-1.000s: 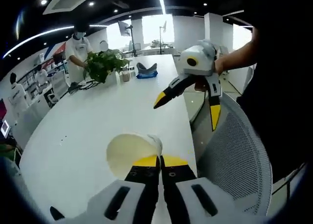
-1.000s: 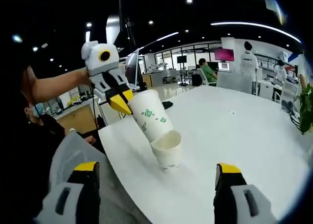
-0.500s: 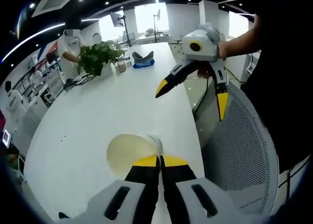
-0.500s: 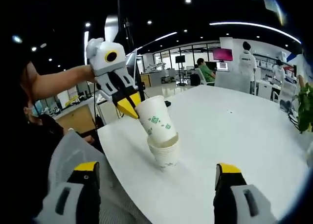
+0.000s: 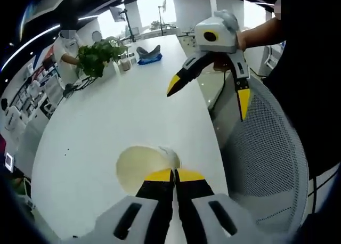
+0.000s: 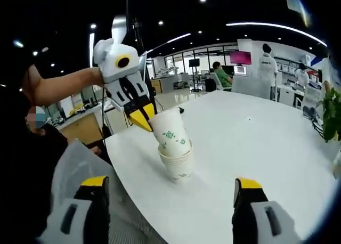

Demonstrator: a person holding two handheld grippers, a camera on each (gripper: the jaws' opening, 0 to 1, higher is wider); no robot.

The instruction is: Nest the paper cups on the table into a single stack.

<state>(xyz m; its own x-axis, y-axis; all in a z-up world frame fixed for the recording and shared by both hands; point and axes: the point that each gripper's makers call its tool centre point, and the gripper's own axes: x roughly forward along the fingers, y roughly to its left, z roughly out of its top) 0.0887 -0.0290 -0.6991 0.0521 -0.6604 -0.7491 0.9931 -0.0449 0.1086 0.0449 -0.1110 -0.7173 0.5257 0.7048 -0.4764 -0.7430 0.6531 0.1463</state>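
Paper cup (image 6: 171, 133), white w/ green print, is pinched at its rim by the left gripper (image 6: 143, 119) and sits tilted, partly sunk into the cup stack (image 6: 178, 164) on the table (image 6: 256, 148), seen ahead of and between the right gripper's jaws in the right gripper view. How many cups are in the stack is hard to tell; only a couple of rims show. Stack stands near the table's edge. In the left gripper view the same cup (image 5: 145, 167) shows only as an open mouth just ahead of the yellow jaw tips, which are pressed together on the near rim; cup wall and the stack under it are hidden.

Right gripper (image 5: 213, 92) hangs off the table edge, up and right of the left jaws, jaws spread wide, holding nothing. In its own view only the two yellow-tipped jaw ends show, well apart, low in the picture.

Table is white, glossy, long w/ a rounded end. Mesh chair back (image 5: 266, 164) sits right of the left jaws. Far end of table: potted plant (image 5: 96, 57), small blue-grey item (image 5: 149, 55), too small to ID. Open-plan office, ceiling strip lights, screens, several ppl in white far off.
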